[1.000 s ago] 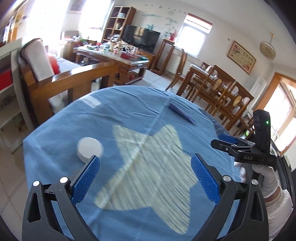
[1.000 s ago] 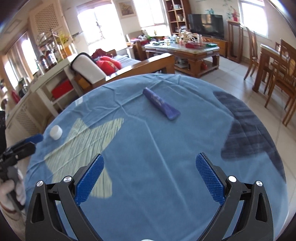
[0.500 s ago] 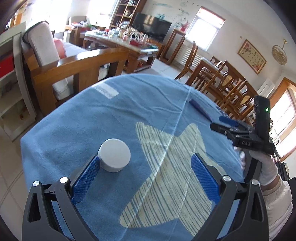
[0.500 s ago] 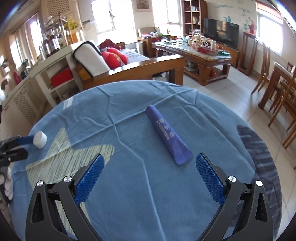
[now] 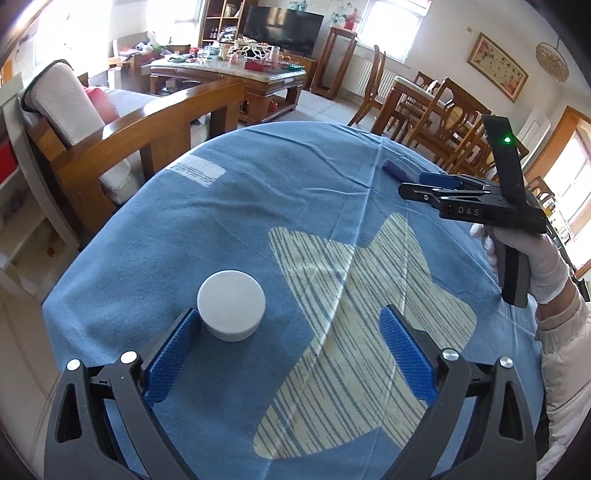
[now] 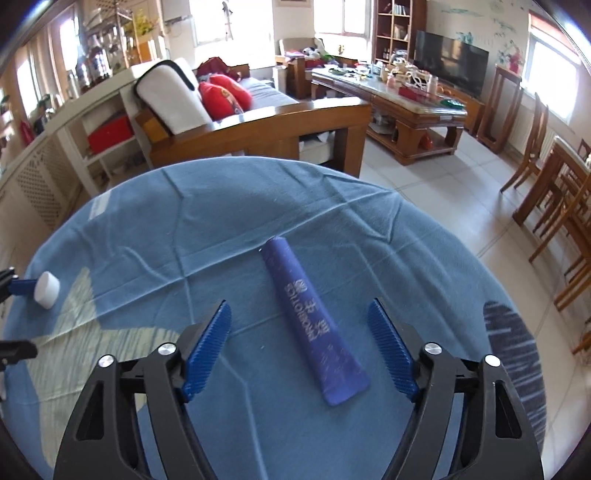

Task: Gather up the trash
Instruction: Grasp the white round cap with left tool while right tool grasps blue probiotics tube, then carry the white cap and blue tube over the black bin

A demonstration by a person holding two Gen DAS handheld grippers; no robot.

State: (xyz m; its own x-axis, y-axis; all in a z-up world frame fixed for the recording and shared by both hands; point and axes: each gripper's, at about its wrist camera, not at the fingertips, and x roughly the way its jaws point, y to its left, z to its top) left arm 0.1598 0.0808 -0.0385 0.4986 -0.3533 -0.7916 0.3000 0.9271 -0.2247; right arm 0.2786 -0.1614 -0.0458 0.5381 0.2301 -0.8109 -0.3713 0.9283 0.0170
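Daylight poured through blown-out windows (image 6: pixel 332 22) behind; the room was bright, shadows soft on the blue tablecloth (image 5: pixel 258 206). Fisheye bending curved the edges, corners vignetted black, slight blur

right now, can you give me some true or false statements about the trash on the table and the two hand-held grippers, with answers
1. The white round cap sits by the left hand-held gripper's left pad. True.
2. The blue tube is clamped tight in the right hand-held gripper. False: its jaws have just been closing, but the tube lies between the pads with gaps on both sides.
3. The tube stands upright. False: it lies flat on the blue tablecloth.
4. The tablecloth bears a pale star shape. True.
5. A bin stands on the table. False: none is visible.
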